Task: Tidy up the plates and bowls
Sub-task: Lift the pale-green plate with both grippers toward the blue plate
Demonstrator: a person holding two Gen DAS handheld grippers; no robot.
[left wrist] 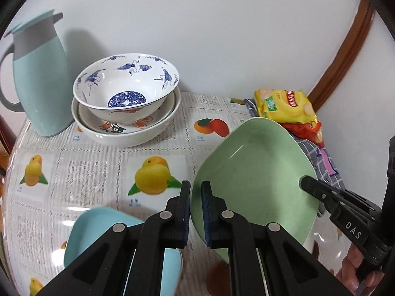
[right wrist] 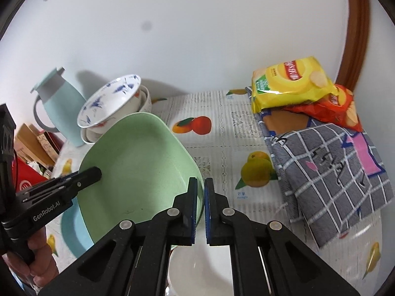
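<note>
Risk lay mostly in the shared hold on the green dish [left wrist: 256, 172], which hung tilted above the table [left wrist: 98, 162], far edge higher; the left gripper [left wrist: 196, 212] was clamped on its left rim, the right gripper [right wrist: 200, 209] pinched the right rim, each with a thin edge between its pads.

Far left stood a pale blue jug [left wrist: 39, 83]; just right of it the crane-painted bowl [left wrist: 126, 83] sat nested in a wider fruit-painted bowl [left wrist: 123, 125]; a blue plate [left wrist: 98, 231] lay near, under the left gripper; a white bowl [right wrist: 197, 266] lay below the right one.

If one hand had outrun the other, the rim could have twisted free and the dish dropped onto the crockery beneath; a wide swing left might have clipped the stacked bowls; far right, the snack bags [right wrist: 291, 86] on a checked cloth [right wrist: 333, 172] looked well clear.
</note>
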